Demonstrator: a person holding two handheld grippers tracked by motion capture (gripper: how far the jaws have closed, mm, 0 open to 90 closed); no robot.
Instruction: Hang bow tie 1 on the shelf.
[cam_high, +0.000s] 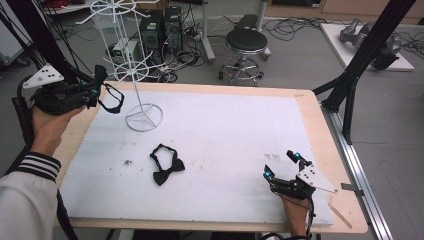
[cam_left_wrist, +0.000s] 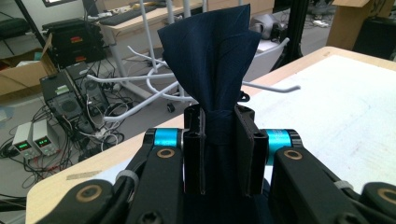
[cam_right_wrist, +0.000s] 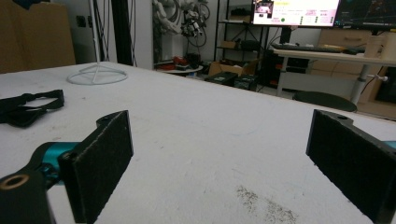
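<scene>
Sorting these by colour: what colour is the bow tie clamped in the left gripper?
Dark navy bow tie, clearest in the left gripper view.

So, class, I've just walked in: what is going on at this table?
A person works with two hand-held grippers. The left gripper is shut on a dark bow tie, held up beside the white wire rack at the table's far left. A second bow tie lies on the white mat. The right gripper rests open near the front right, holding nothing.

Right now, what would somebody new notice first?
Probably the dark bow tie pinched in the left tongs, lifted near the white wire rack at the table's far left. Then the second bow tie lying mid-table, and the right tongs gaping open near the front right.
</scene>
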